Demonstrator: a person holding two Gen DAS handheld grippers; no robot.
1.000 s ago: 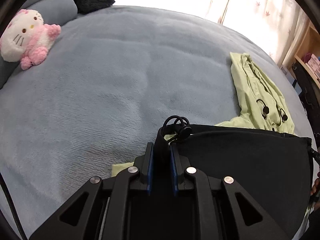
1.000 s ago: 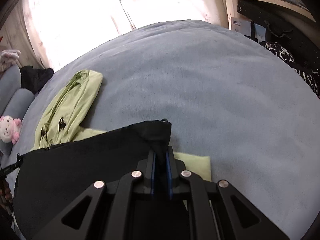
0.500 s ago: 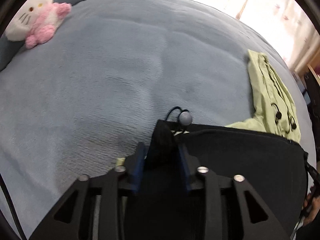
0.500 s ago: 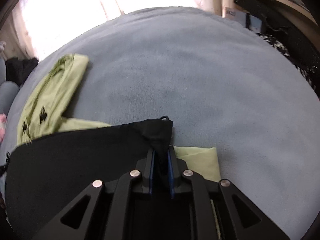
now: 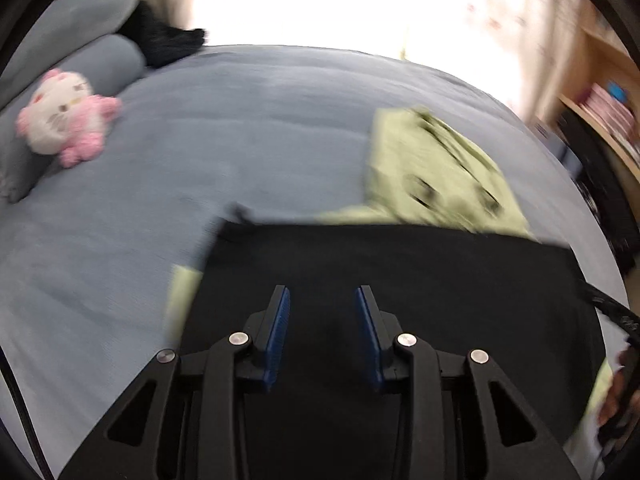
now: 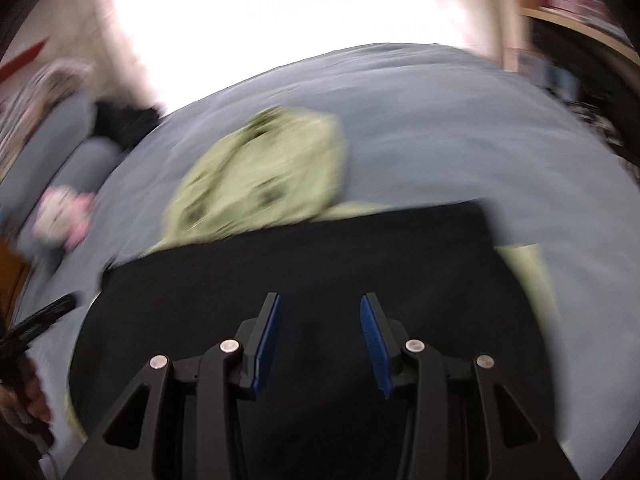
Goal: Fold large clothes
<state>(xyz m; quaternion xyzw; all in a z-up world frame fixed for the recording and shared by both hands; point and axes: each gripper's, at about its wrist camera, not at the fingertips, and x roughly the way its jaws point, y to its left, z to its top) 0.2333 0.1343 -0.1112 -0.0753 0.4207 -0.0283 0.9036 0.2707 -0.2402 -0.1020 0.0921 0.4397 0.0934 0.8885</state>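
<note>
- Black garment (image 5: 400,280) spread flat at near edge of blue bed (image 5: 240,120), over green jacket (image 5: 440,168).
- Left gripper (image 5: 322,300) released, jaws just narrowed a little, nothing between; above garment.
- Right gripper (image 6: 320,308) released, jaws just widened, empty; above garment.
- Plush toy (image 5: 64,120) by far left corner.

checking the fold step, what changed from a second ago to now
Both tools, left and right, let go of the black garment; their jaws have just been opening, nothing pinched between them now. The garment's corners lie flat over the green garment. The plush toy stayed put.
</note>
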